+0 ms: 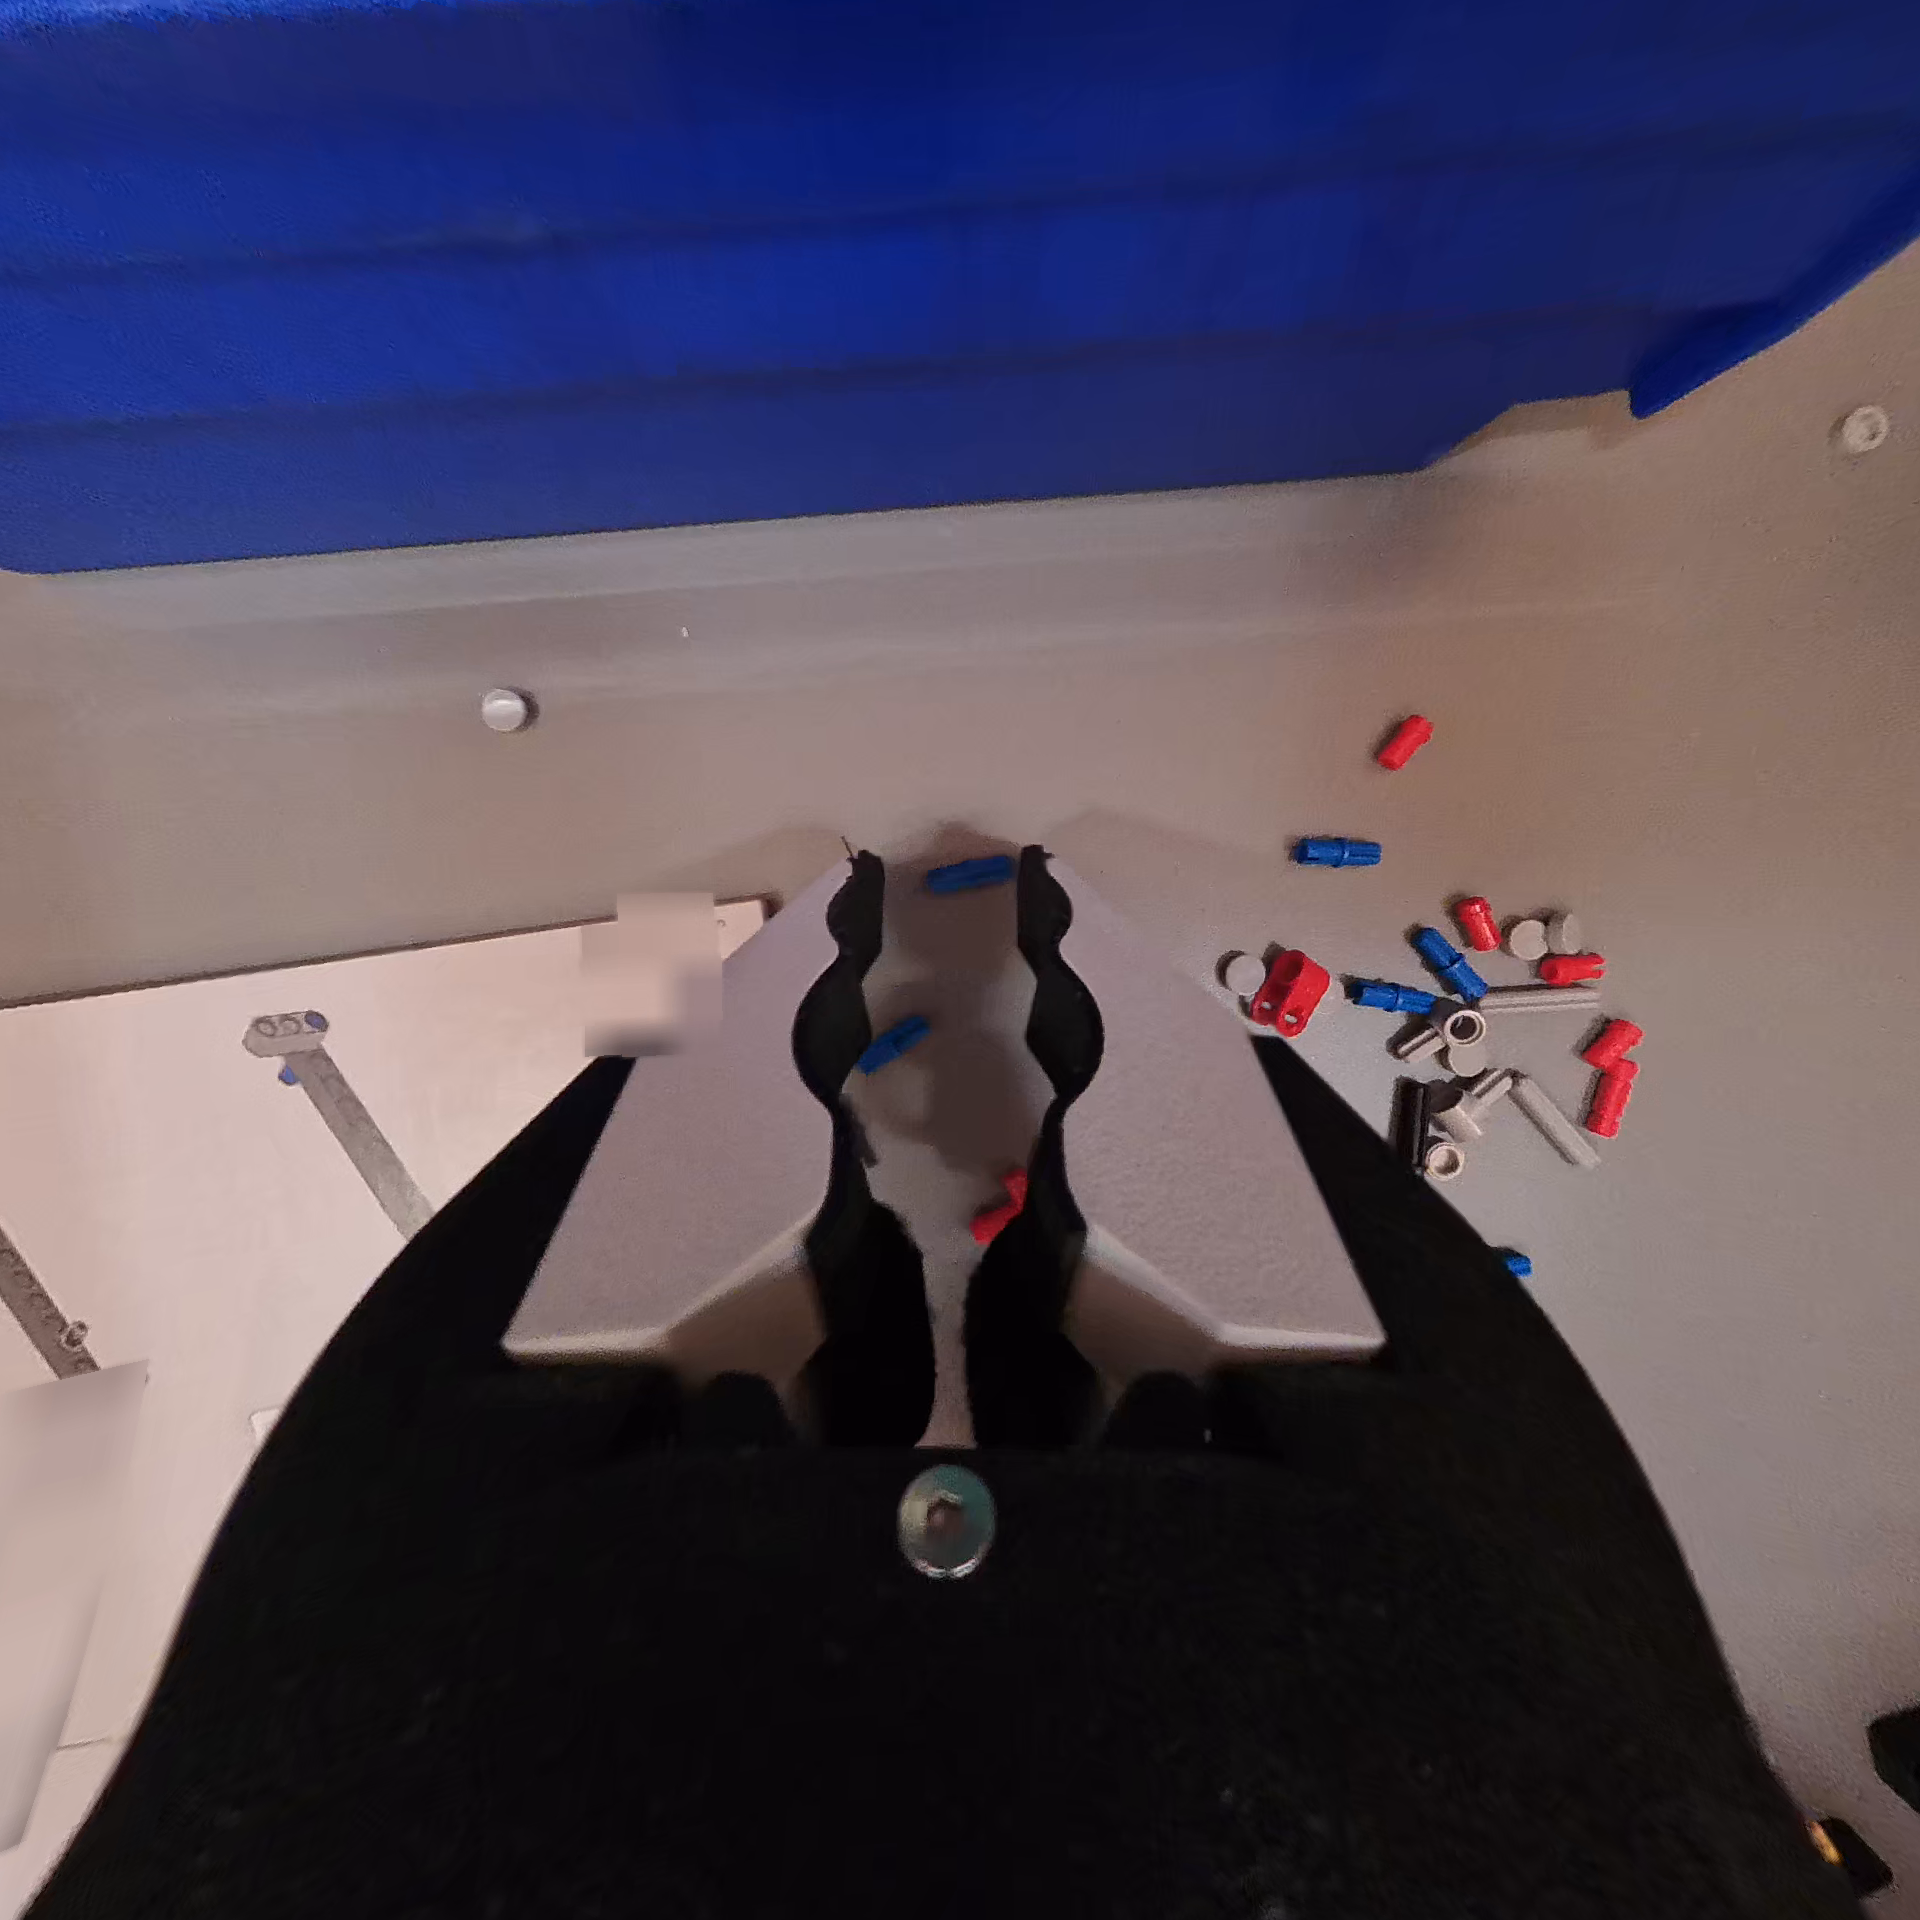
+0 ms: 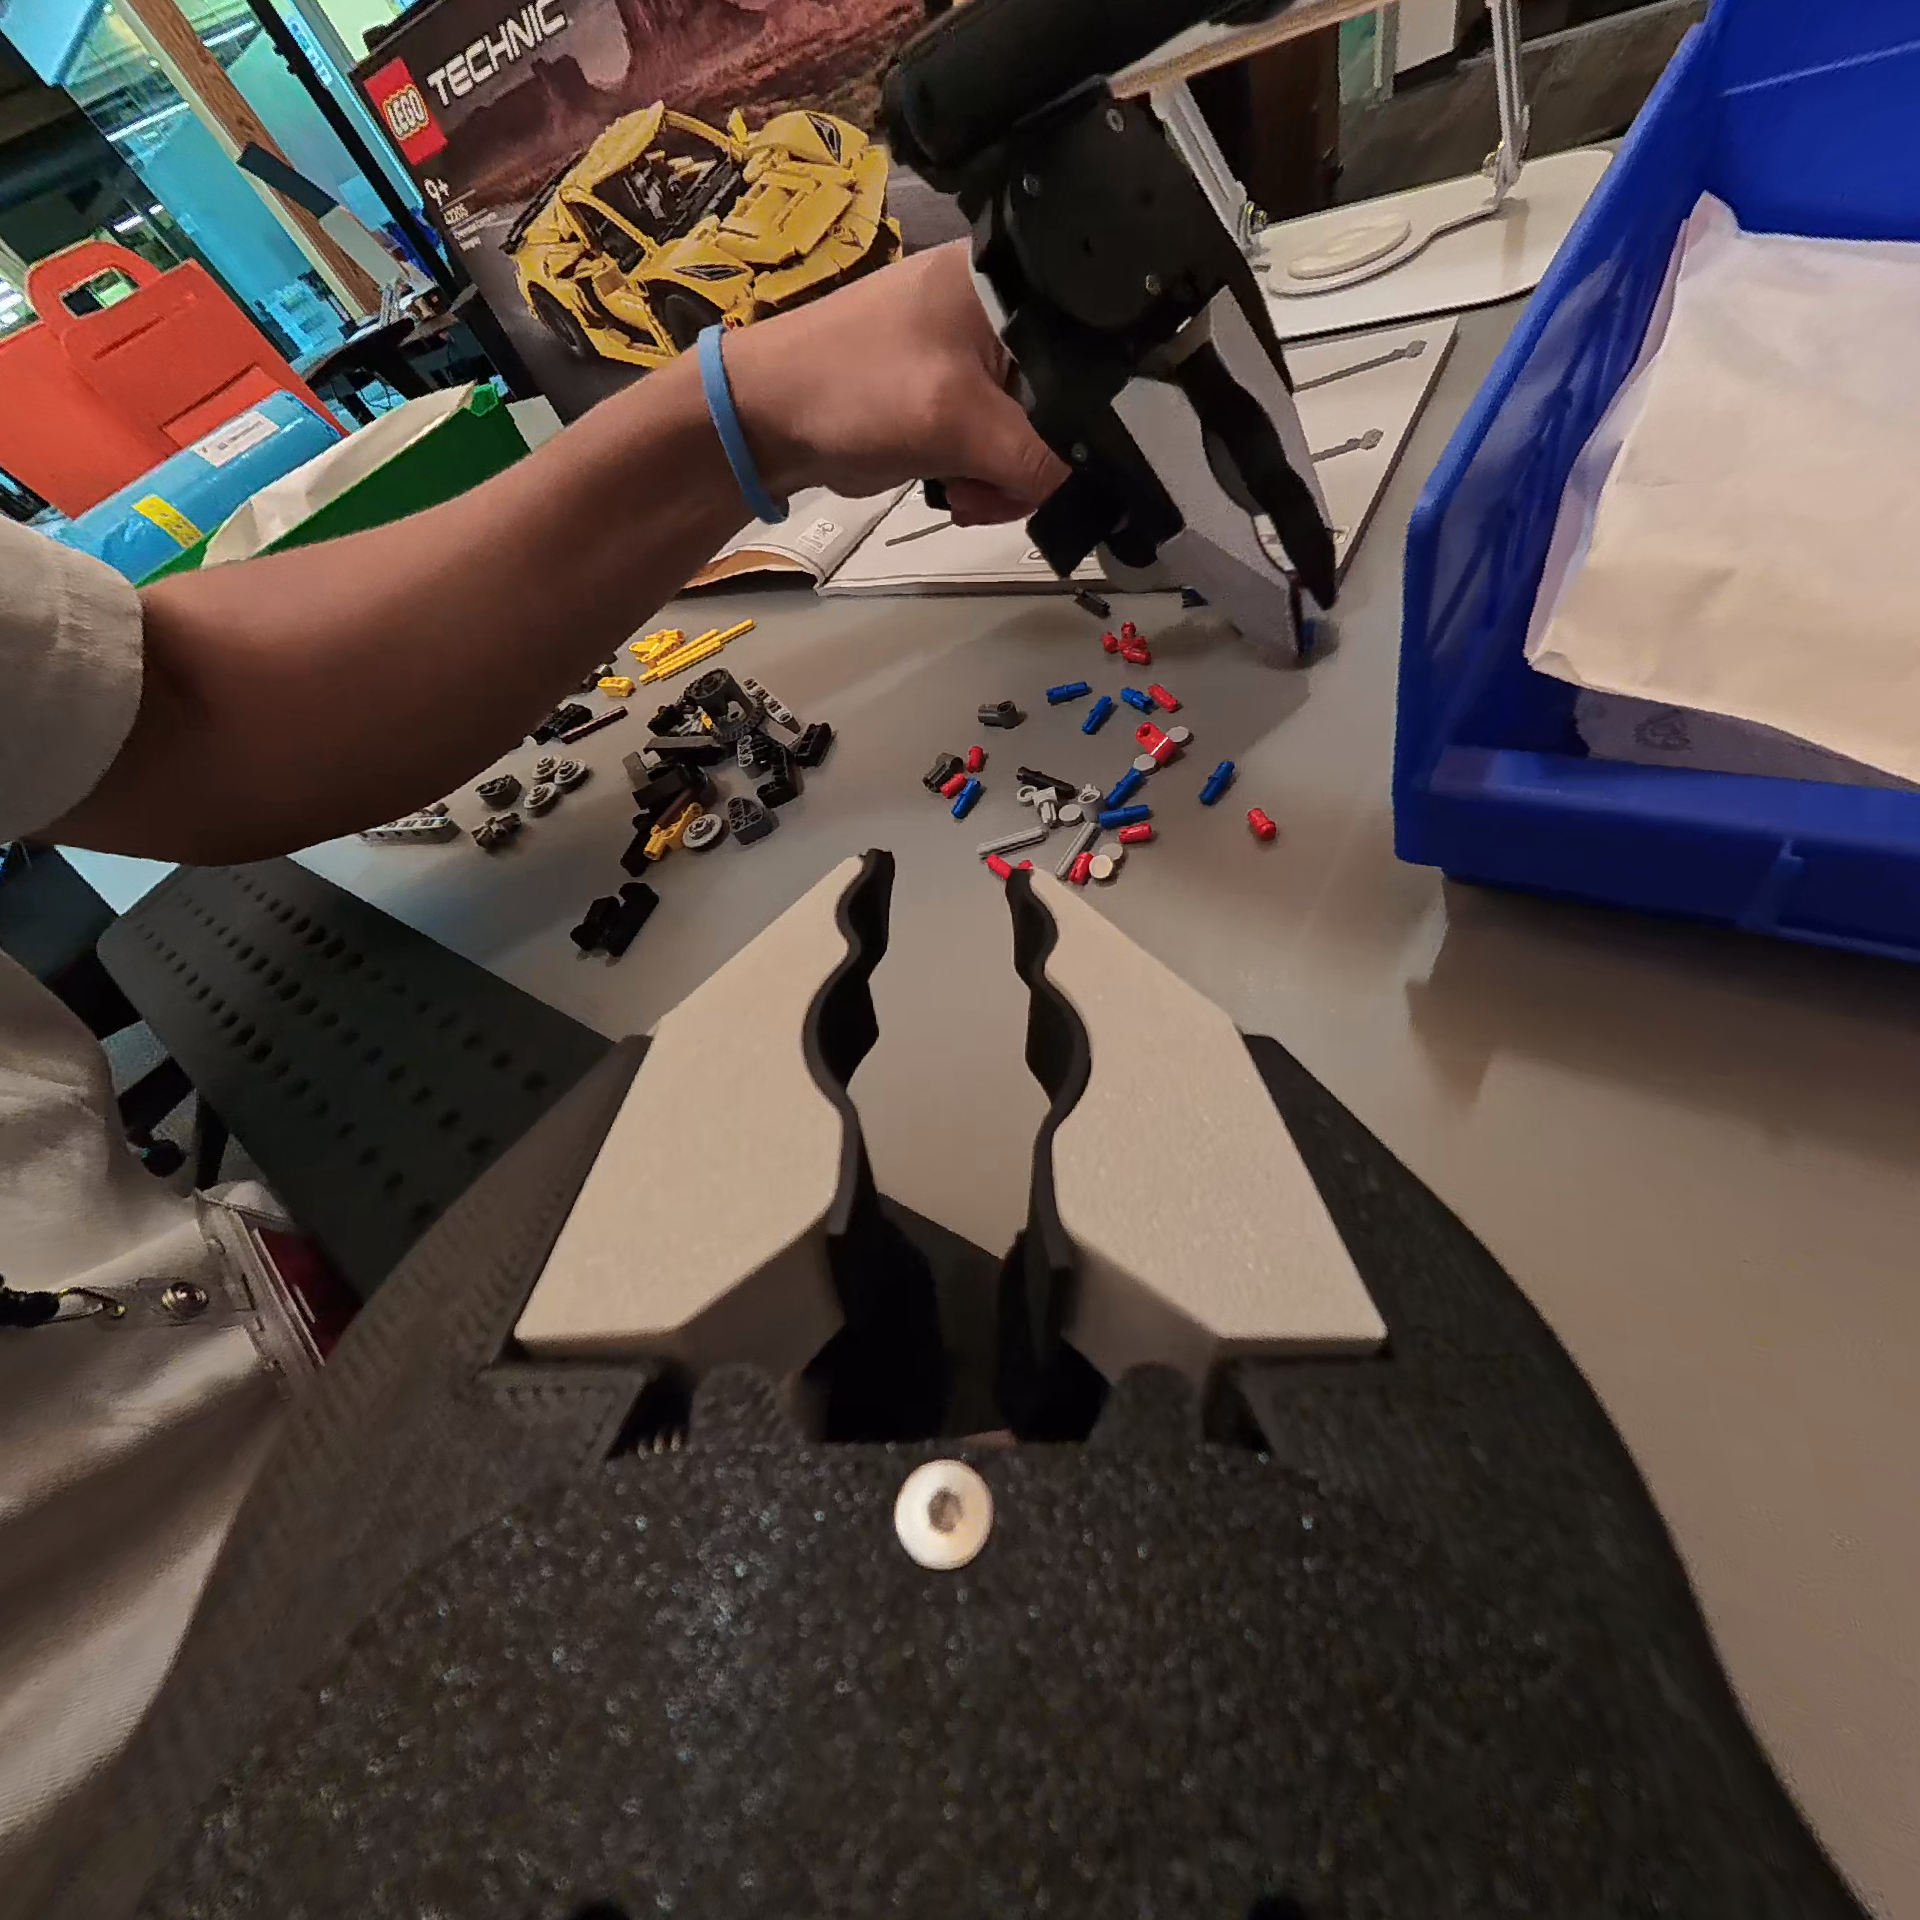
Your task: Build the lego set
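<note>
Blue pin lies between the open left gripper's tips; closing askew could flick it away. Right gripper hovers open, empty.

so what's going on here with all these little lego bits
A person is building a Lego set with two handheld grippers. The left gripper is down at the grey table beside the blue bin, jaws open around a blue pin. The right gripper hangs back, open and empty, short of the loose pins.
</note>
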`<state>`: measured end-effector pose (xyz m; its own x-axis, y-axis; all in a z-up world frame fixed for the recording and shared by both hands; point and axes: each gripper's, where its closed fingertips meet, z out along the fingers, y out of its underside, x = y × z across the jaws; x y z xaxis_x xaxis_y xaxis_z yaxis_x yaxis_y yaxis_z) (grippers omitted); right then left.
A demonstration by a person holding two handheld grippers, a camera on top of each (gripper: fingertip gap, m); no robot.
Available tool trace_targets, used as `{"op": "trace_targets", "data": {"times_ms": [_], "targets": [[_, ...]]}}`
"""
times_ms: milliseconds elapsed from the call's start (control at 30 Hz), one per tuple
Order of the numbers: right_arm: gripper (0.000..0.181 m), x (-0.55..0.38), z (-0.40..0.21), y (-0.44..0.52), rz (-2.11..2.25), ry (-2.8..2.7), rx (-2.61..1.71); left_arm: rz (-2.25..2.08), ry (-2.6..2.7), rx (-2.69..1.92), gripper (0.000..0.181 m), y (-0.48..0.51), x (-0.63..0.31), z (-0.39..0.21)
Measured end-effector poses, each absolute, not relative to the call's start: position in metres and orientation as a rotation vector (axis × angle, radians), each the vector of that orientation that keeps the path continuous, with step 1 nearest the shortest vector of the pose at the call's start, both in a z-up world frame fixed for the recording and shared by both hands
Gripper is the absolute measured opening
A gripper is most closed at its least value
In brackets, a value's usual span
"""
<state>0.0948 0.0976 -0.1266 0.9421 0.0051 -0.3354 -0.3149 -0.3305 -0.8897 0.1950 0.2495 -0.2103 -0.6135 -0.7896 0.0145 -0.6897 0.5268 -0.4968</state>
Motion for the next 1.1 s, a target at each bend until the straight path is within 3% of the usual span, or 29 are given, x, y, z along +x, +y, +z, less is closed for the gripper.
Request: {"op": "trace_targets", "data": {"times_ms": [167,467,533,667,900,1100], "targets": [[0.023,0.099,-0.128,0.093,0.313,0.241,-1.890,-0.861,2.450,-1.249,0.029,0.252,0.214,-0.194],[0.023,0.105,-0.132,0.086,0.311,0.267,-1.893,-0.674,2.370,-1.349,0.018,0.299,0.268,-0.214],[0.023,0.107,-0.133,0.085,0.312,0.275,-1.888,-0.721,2.362,-1.334,0.003,0.295,0.271,-0.212],[0.023,0.111,-0.134,0.083,0.312,0.277,-1.893,-0.753,2.370,-1.307,0.004,0.289,0.269,-0.212],[0.023,0.109,-0.134,0.083,0.309,0.268,-1.901,-0.928,2.412,-1.296,0.003,0.256,0.198,-0.190],[0.023,0.102,-0.136,0.081,0.330,0.268,-1.907,-0.826,2.443,-1.321,0.004,0.250,0.146,-0.208]]}}
